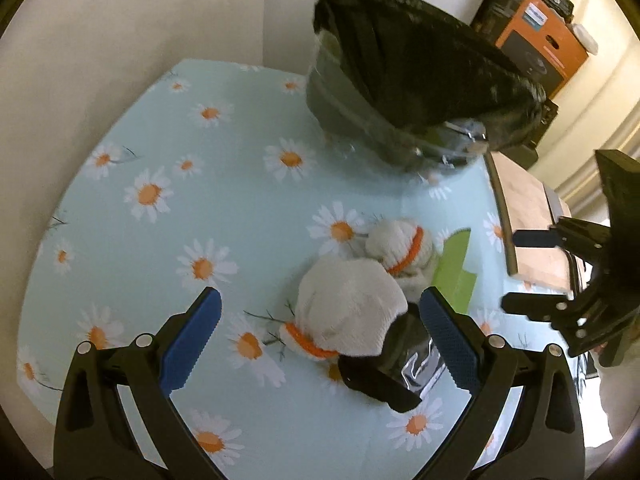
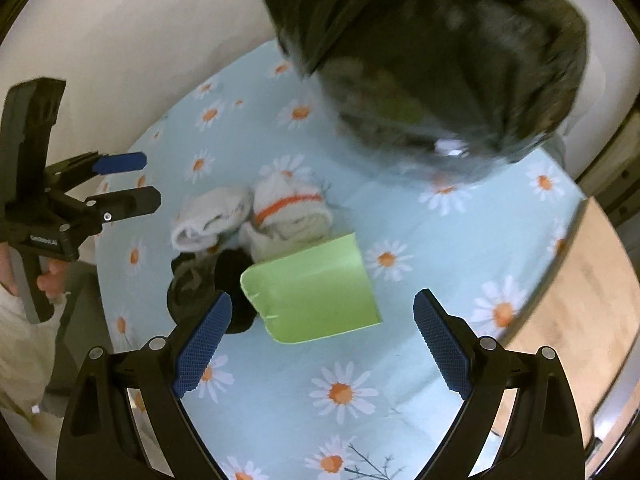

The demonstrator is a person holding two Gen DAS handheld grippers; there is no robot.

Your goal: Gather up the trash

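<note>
Hovering over desk (image 1: 168,152), daisy-print cloth: L gripper (image 1: 320,336) and R gripper (image 2: 322,338), both spread wide, nothing held. Knit white gloves (image 1: 352,312) w/ orange cuffs, crumpled black plastic (image 1: 384,376) and flat green sheet (image 2: 316,296) are clustered mid-desk. Bin (image 1: 420,92), lined w/ glossy black bag, is set behind.

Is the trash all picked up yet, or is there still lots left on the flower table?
Not yet. The bin with the black bag seems to hold something already, though it is blurry. Nothing is in hand: the left gripper and right gripper are both open and empty. Still on the table: two white gloves, a green paper and a black wrapper.
</note>
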